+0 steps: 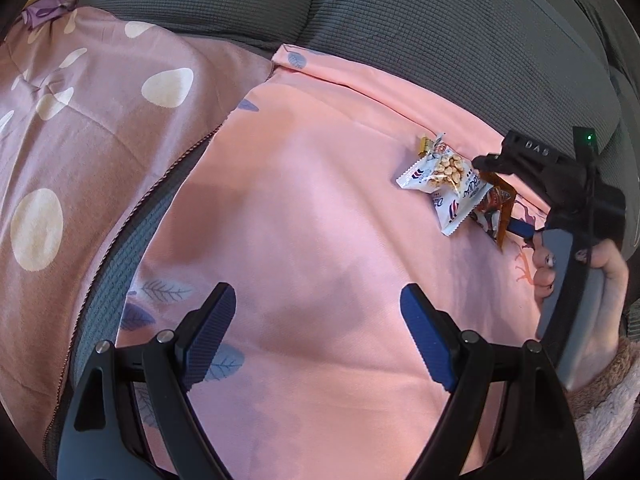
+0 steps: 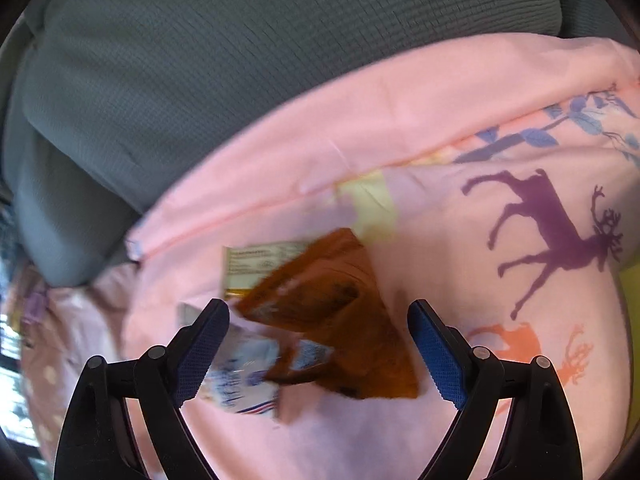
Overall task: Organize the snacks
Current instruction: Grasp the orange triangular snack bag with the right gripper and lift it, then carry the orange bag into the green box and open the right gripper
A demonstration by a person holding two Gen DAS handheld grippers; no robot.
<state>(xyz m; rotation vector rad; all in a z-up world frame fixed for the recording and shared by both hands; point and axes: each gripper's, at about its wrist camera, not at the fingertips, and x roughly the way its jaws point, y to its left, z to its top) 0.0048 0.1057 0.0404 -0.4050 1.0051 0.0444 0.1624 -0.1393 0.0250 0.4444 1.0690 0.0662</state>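
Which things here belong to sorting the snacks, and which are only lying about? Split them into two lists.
Part of the job:
- white peanut packet
- orange snack packet
- small gold-wrapped sweet
- right gripper, open over the orange packet
- left gripper, open, holding nothing

Just lying about:
- pink sheet
- spotted pillow
- grey cushion

My right tool (image 1: 520,228) covers part of the orange packet (image 1: 498,204), so I only see one blue tip. From my right wrist, the snack packets (image 2: 320,320) smear with blur; print unreadable.
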